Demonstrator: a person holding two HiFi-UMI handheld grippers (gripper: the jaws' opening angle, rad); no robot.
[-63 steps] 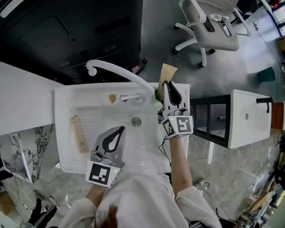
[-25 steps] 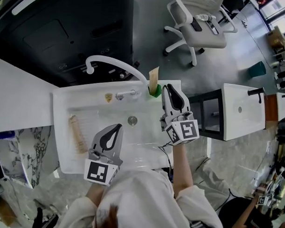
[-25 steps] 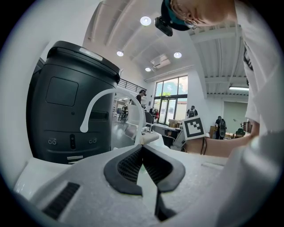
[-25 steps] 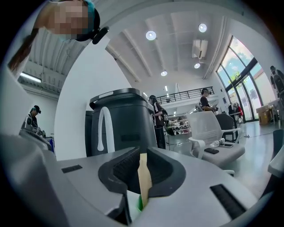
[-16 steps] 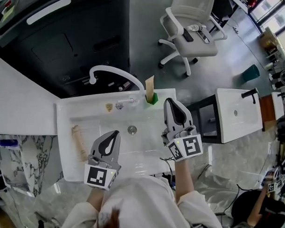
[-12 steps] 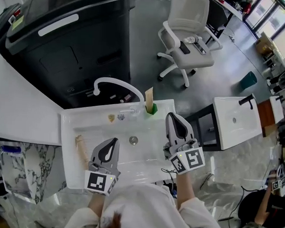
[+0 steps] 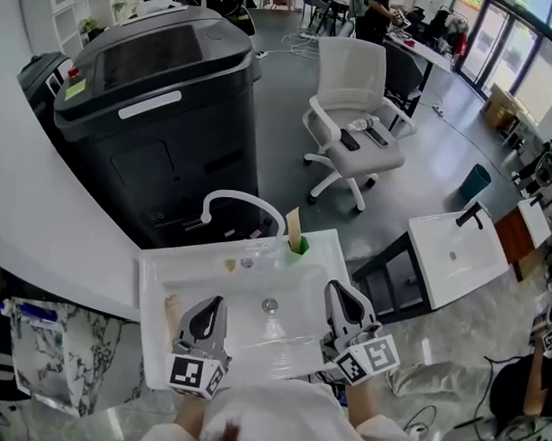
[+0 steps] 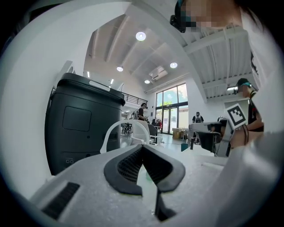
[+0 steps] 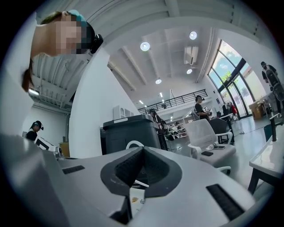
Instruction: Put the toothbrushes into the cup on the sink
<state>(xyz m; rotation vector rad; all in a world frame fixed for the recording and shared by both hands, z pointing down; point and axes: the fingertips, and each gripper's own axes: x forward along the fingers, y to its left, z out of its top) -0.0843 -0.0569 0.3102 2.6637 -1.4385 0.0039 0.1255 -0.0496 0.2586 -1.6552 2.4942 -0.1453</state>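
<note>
- Fingers (image 8: 126, 167) of left gripper (image 7: 216, 302) pressed together, nothing between them; held above near left part of white sink (image 7: 149, 310), just right of beige stick-shaped item (image 7: 172, 306) lying flat there.
- Curved white faucet (image 7: 245, 196) at far rim of sink.
- Green cup (image 7: 299, 247) upright on far right corner of sink, beige toothbrush (image 7: 293, 223) standing in it.
- Right gripper (image 7: 333, 288) above near right edge of sink, fingers (image 9: 120, 175) closed tip to tip, empty, well apart from cup.

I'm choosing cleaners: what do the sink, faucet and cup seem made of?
Sink: glossy white, probably ceramic, with a wet-looking sheen. Faucet: white curved tube, coated metal or plastic, unclear. Cup: solid green, likely plastic; too small to confirm.
</note>
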